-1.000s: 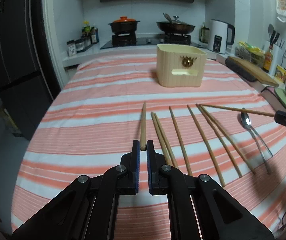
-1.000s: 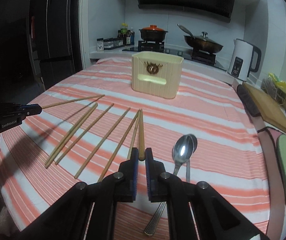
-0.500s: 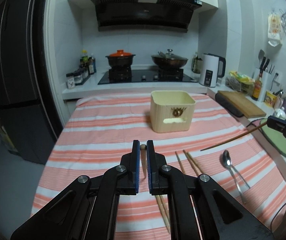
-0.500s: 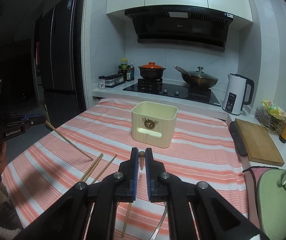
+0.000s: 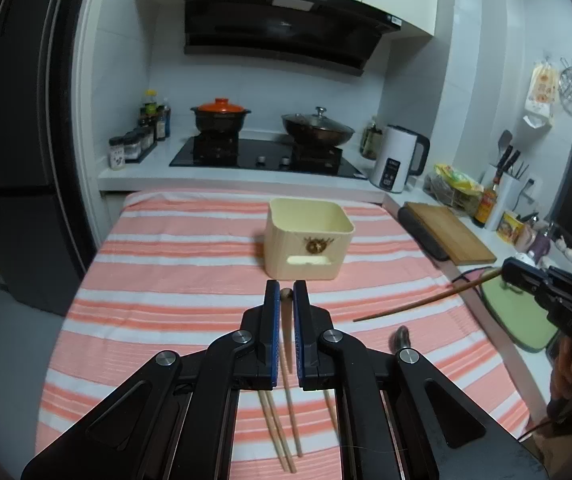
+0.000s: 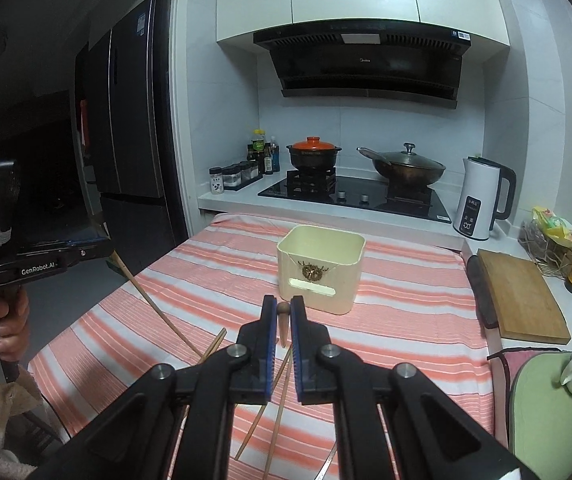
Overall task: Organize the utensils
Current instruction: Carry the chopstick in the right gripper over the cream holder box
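Observation:
My left gripper (image 5: pixel 286 286) is shut on one wooden chopstick (image 5: pixel 286 320), held well above the striped table. My right gripper (image 6: pixel 283 302) is shut on another chopstick (image 6: pixel 283 328) at about the same height. Each gripper also shows at the edge of the other's view: the right gripper (image 5: pixel 526 276) with its chopstick (image 5: pixel 418 302) slanting down to the left, and the left gripper (image 6: pixel 86 254) with its chopstick (image 6: pixel 154 304) slanting down to the right. A cream utensil holder (image 5: pixel 308 240) (image 6: pixel 322 268) stands ahead of both. Several chopsticks (image 5: pixel 278 432) (image 6: pixel 280 404) and a spoon (image 5: pixel 402 336) lie on the cloth below.
Beyond the table (image 5: pixel 174 240) runs a counter with a hob, two pots (image 6: pixel 314 154) and a white kettle (image 6: pixel 482 200). A wooden cutting board (image 6: pixel 522 292) and a green mat (image 6: pixel 554 408) lie to the right. A dark fridge (image 6: pixel 126 120) stands at the left.
Both grippers have risen from the table, each lifting its chopstick clear of the cloth. The holder and the kitchen wall now fill more of both views.

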Motion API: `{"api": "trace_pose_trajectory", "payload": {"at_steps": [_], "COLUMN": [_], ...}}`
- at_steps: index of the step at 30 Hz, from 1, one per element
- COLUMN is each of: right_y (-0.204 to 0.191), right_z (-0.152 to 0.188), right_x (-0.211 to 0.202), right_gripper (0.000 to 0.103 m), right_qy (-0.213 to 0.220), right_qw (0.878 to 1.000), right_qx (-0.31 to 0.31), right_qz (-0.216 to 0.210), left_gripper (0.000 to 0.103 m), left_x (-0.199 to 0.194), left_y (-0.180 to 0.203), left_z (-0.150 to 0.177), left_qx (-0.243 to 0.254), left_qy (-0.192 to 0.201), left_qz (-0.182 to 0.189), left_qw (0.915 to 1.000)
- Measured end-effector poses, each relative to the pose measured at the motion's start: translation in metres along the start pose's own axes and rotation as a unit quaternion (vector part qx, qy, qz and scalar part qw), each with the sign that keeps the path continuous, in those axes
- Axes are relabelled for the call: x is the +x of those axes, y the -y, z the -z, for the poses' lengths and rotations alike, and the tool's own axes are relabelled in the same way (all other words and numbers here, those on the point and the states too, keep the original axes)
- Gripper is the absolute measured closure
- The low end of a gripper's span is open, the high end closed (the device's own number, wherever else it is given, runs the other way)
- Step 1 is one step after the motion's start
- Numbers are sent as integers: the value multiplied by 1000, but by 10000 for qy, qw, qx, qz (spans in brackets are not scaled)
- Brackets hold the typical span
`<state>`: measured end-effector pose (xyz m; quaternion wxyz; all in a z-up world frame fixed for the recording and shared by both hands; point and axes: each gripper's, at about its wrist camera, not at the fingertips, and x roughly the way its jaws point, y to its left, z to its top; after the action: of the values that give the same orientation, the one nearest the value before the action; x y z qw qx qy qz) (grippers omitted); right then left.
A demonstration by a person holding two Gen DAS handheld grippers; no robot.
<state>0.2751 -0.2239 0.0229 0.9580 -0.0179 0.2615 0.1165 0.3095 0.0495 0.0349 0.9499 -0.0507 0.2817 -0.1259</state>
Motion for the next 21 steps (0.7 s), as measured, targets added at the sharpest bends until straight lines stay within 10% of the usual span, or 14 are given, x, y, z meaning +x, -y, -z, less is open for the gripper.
{"api": "trace_pose_trajectory", "payload": {"at_steps": [21], "right_y": [44], "right_z": [-110], "right_x": [55], "right_gripper": [96], "right_qy": [596], "right_qw": [9973], "right_qx": [265], "right_qz": [344], "left_gripper": [99], "left_x": [71], "left_y": [33], "left_z": [-136], "left_qx": [-237], "left_qy": [676], "left_qz": [106], "left_qw": [9974]}}
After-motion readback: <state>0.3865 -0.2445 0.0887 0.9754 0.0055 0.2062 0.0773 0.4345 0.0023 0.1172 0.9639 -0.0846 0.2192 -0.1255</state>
